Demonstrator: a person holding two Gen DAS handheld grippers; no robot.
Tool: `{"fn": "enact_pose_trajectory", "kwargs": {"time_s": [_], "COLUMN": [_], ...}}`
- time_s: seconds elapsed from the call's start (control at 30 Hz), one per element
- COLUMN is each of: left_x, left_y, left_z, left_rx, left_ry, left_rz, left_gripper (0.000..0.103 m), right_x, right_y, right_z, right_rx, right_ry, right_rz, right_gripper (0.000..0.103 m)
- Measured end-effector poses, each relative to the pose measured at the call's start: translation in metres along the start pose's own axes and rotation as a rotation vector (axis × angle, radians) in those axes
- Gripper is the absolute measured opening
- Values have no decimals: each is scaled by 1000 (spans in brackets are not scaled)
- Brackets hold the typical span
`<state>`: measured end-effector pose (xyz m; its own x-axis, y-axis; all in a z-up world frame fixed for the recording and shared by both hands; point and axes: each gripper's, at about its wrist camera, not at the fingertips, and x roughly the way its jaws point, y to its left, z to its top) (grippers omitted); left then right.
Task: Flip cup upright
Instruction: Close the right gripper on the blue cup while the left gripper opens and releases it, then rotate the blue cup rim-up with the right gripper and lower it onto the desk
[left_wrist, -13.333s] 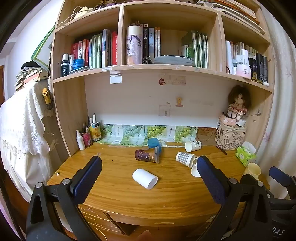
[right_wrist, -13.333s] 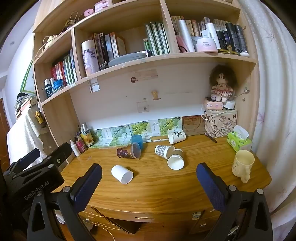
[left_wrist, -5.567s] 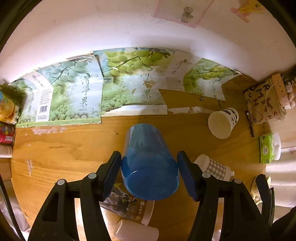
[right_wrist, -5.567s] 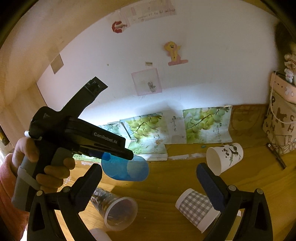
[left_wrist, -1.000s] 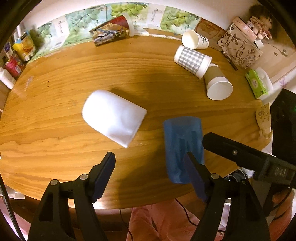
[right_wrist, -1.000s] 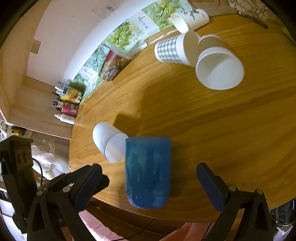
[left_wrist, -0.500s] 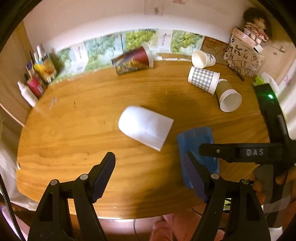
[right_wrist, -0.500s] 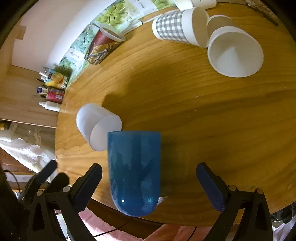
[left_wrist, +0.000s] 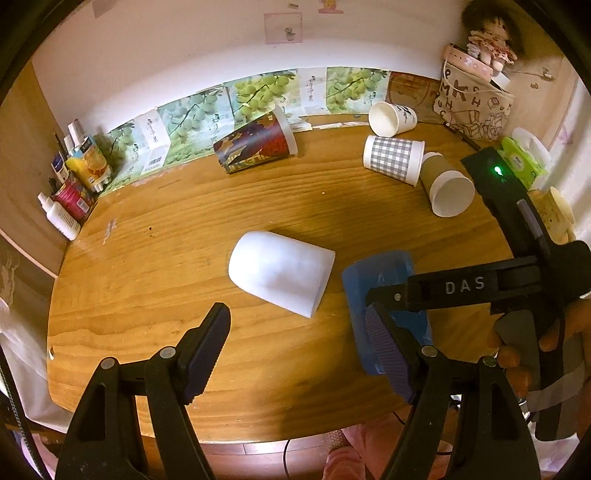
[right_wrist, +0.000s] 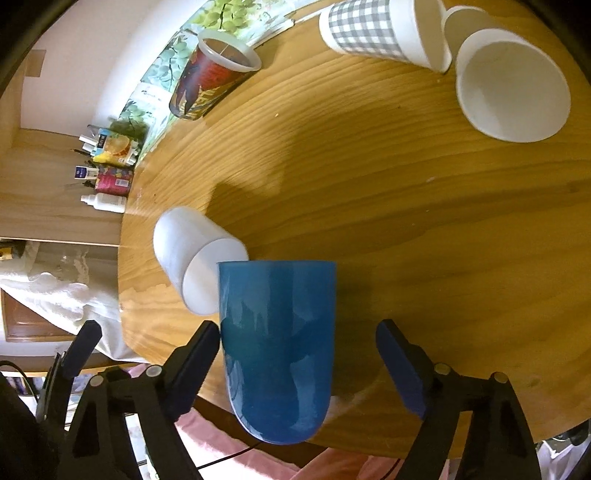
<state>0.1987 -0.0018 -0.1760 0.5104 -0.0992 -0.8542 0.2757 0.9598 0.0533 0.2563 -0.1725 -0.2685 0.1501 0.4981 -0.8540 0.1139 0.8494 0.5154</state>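
A blue translucent cup (right_wrist: 277, 347) stands on the wooden desk (right_wrist: 369, 166) near its front edge, between the fingers of my right gripper (right_wrist: 295, 363). The jaws are open; the left finger touches the cup, the right finger stands apart from it. The blue cup (left_wrist: 380, 284) also shows in the left wrist view, partly behind the right gripper's body. My left gripper (left_wrist: 299, 343) is open and empty above the desk front. A white cup (left_wrist: 280, 273) lies on its side just left of the blue cup.
A red printed cup (left_wrist: 255, 146), a checked cup (left_wrist: 391, 157), a brown cup (left_wrist: 447, 188) and a white printed cup (left_wrist: 391, 118) lie on their sides at the back. Bottles (left_wrist: 74, 184) stand back left. A patterned bag (left_wrist: 472, 99) and tissues (left_wrist: 521, 162) are back right.
The right gripper's jaws have narrowed around the blue cup. The left gripper has pulled back and up, away from the blue cup, which it held earlier.
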Motion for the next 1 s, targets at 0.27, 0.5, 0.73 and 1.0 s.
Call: {"fn": "enact_pose_trajectory", "kwargs": {"time_s": [0.27, 0.5, 0.73, 1.0], "left_x": [0, 0, -4, -18], "left_y": [-3, -3, -2, -6], "left_z": [1, 1, 0, -2], "left_rx": [18, 19, 22, 61], "left_ry": [13, 20, -1, -94], "left_rz": [3, 3, -5, -11], "left_gripper": [79, 79, 79, 79], "right_x": [5, 7, 3, -12], "right_y": [10, 19, 24, 27], "right_z": [3, 3, -3, -14], "right_rx": [-12, -54, -108, -155], "right_ry": [27, 29, -15, -118], "right_rz": [61, 44, 7, -42], "right_gripper": [66, 64, 64, 64]}}
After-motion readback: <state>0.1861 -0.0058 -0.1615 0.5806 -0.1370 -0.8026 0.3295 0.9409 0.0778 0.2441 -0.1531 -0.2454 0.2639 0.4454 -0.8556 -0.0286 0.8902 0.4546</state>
